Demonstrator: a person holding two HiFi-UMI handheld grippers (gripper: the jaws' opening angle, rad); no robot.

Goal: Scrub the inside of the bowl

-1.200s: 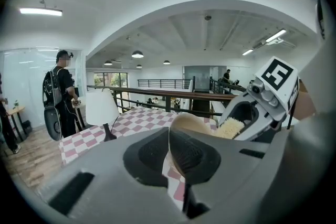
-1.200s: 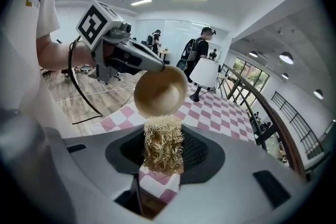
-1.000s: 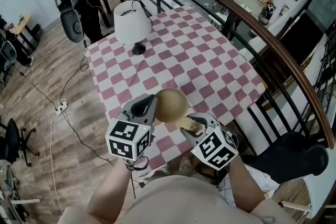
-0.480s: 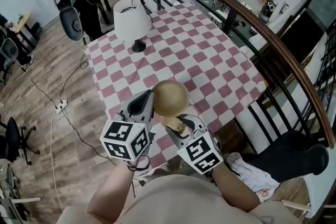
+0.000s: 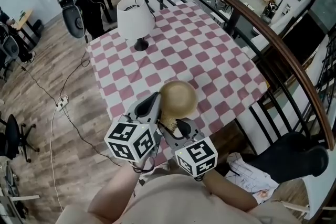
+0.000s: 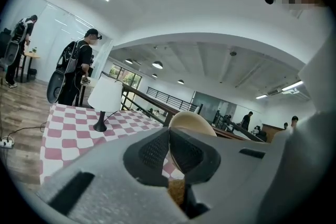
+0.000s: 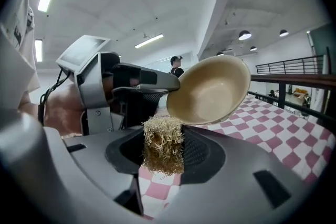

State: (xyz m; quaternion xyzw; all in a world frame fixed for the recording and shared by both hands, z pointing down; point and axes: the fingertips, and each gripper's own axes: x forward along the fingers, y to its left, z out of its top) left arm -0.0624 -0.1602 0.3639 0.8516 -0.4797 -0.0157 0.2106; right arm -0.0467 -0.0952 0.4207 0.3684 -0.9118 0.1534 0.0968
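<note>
- Above the near edge of the table (image 5: 210, 50), the bowl (image 7: 212, 89) hangs in the air, tipped on its side with its hollow facing the right claw (image 7: 165, 153).
- Left claw (image 6: 169, 150): jaws closed tight on the bowl's rim. This pinch alone carries the bowl.
- Right claw: jaws clamped on a straw-coloured scrubber (image 7: 163, 134). Its top sits at the bowl's lower rim, not yet inside the hollow.
- Risk: hard scrubbing pressure may lever the bowl out of the narrow rim pinch and drop it onto the table edge or the floor (image 5: 47, 155).
- Risk: sideways drag may twist the scrubber out of the jaws.
</note>
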